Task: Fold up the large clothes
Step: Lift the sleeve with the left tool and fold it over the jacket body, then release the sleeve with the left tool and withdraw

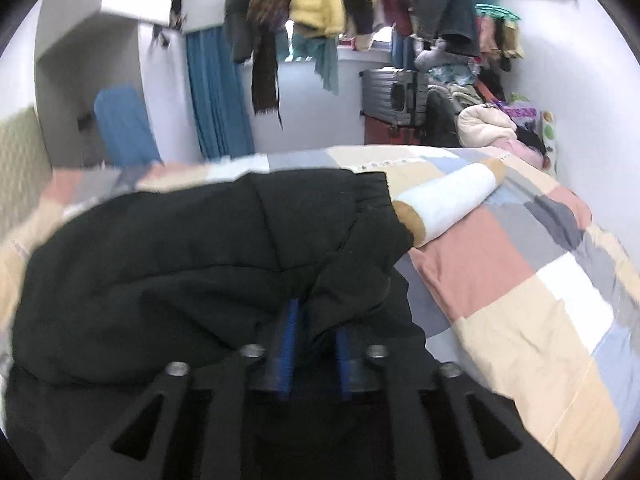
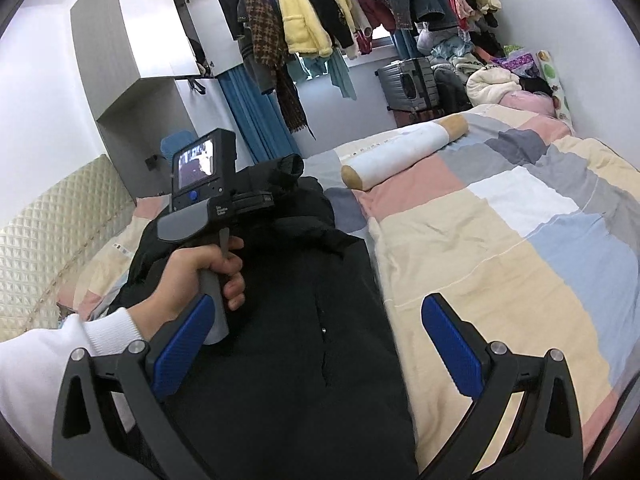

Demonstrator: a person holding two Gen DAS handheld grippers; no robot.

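Observation:
A large black jacket [image 2: 296, 336] lies along the left side of the bed. My left gripper [image 1: 316, 320] is shut on a bunched fold of the black jacket [image 1: 168, 264], and the cloth hides its blue fingertips. In the right wrist view the left gripper [image 2: 256, 200] is held up over the jacket's far end, with a sleeve cuff [image 2: 290, 166] draped past it. My right gripper [image 2: 316, 344] is open and empty above the jacket's near part, blue pads [image 2: 448, 344] wide apart.
The patchwork quilt [image 2: 500, 240] covers the bed. A white bolster pillow [image 2: 404, 148] lies across the far part. A padded headboard [image 2: 52, 248] is on the left. Hanging clothes [image 2: 308, 20], a grey suitcase [image 2: 408, 80] and piled bedding [image 2: 492, 84] stand beyond the bed.

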